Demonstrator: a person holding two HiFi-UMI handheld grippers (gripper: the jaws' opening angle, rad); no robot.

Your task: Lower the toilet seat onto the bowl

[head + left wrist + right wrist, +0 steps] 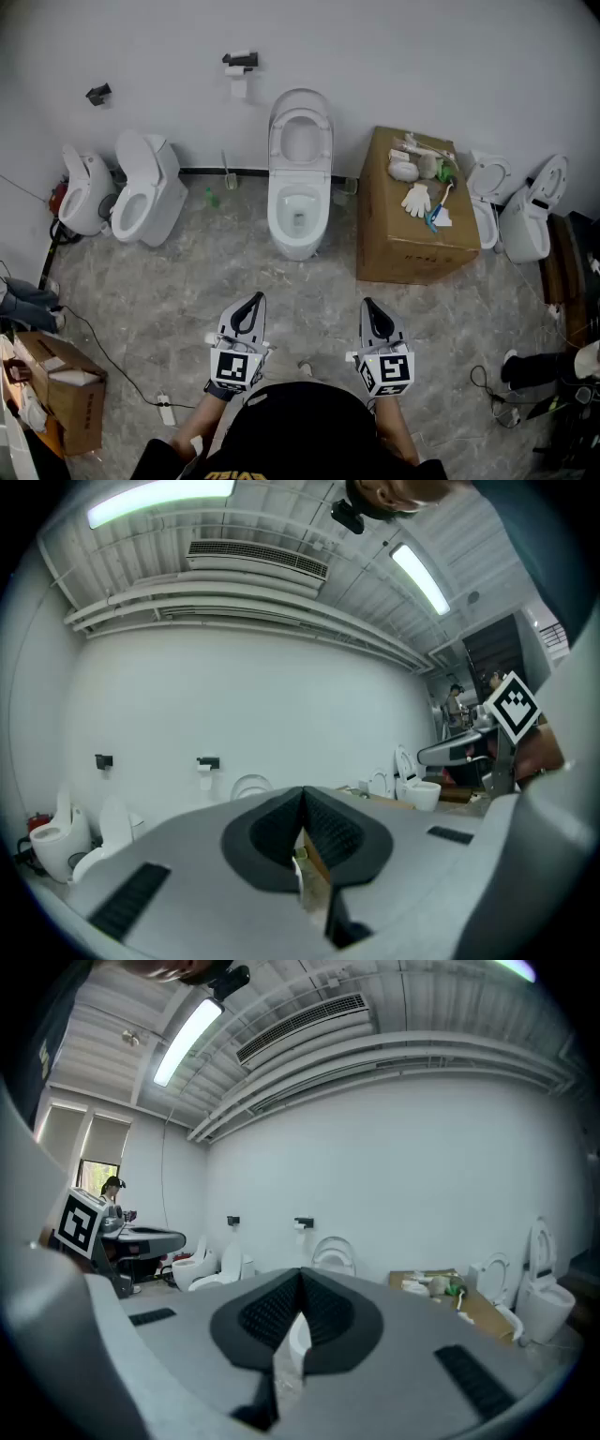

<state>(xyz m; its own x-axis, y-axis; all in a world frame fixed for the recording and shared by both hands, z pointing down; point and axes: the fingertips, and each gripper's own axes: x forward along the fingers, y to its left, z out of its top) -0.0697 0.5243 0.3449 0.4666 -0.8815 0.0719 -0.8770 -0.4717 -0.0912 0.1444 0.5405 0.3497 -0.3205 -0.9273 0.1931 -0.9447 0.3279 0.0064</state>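
The approach is only beginning: the toilet seat (300, 108) stands upright above the bowl (298, 242), well ahead, so the left tool (251, 302) and right tool (368, 306), both closed and empty, must first reach it.

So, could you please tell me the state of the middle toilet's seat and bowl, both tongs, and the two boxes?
Toilet seat: raised, leaning back toward the wall, not on the bowl.
Bowl: uncovered.
Left tongs: shut, empty.
Right tongs: shut, empty.
Large cardboard box: closed, with gloves and small items on top.
Small cardboard box: open.
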